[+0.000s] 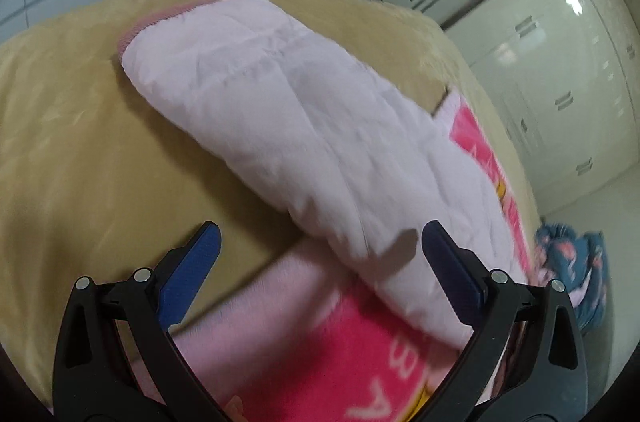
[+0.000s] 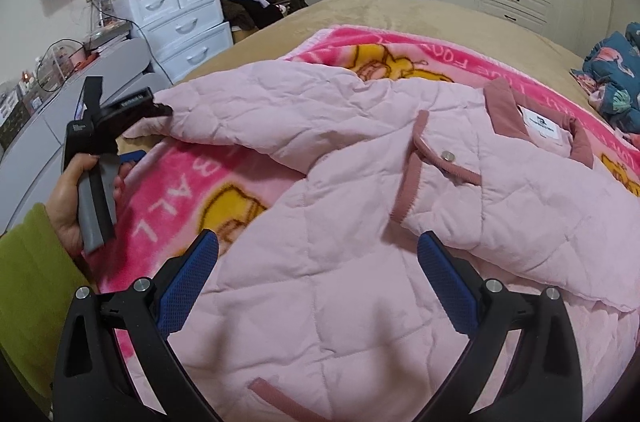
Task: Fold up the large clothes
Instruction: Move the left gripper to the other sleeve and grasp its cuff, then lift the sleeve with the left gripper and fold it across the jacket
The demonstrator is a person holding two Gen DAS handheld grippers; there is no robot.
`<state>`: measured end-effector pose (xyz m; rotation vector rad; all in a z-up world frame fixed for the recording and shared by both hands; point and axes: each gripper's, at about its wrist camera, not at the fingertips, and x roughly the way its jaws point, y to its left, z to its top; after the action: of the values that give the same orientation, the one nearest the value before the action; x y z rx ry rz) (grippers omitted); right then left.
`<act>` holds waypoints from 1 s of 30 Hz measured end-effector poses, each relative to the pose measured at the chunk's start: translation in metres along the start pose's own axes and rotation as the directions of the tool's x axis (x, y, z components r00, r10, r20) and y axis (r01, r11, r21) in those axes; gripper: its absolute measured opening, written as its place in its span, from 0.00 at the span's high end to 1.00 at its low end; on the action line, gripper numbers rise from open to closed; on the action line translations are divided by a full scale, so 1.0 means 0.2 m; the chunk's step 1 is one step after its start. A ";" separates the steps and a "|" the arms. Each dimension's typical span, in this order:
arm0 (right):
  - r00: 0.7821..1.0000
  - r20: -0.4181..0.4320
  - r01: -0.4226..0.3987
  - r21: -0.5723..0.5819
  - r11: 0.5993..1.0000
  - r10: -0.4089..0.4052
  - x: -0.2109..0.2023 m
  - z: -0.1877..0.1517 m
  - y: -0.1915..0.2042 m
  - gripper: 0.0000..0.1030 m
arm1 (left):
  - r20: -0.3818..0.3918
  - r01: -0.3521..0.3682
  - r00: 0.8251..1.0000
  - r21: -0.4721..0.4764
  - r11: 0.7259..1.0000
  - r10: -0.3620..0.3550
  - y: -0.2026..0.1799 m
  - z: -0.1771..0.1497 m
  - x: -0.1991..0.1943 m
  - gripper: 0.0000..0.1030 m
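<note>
**Sleeve fold pending**

Pink quilted jacket (image 2: pixel 320 222) lies on the blanket (image 2: pixel 168 190), its sleeve (image 1: pixel 280 110) stretched outward. Left gripper (image 1: pixel 320 254) and right gripper (image 2: pixel 318 262) gape empty. I judge next: pinch cuff, carry across.

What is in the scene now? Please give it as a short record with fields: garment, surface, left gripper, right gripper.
garment: pink quilted jacket, spread out, one sleeve stretched to the side
surface: pink cartoon blanket over a tan bed cover
left gripper: left gripper open, holding nothing, near the sleeve
right gripper: right gripper open, holding nothing, above the jacket body
</note>
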<state>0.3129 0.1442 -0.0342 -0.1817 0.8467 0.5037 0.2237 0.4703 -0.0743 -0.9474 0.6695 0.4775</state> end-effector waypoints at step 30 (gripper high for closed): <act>0.992 0.043 0.106 0.185 0.977 -0.116 -0.35 -0.17 -0.43 0.04 | 0.146 0.042 0.988 0.085 0.995 -0.054 -0.18 0.22 -0.20 0.89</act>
<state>0.2935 0.0334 -0.0085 -0.0469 0.8210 0.3225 0.2324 0.4867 -0.0077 -0.8401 0.5268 0.4692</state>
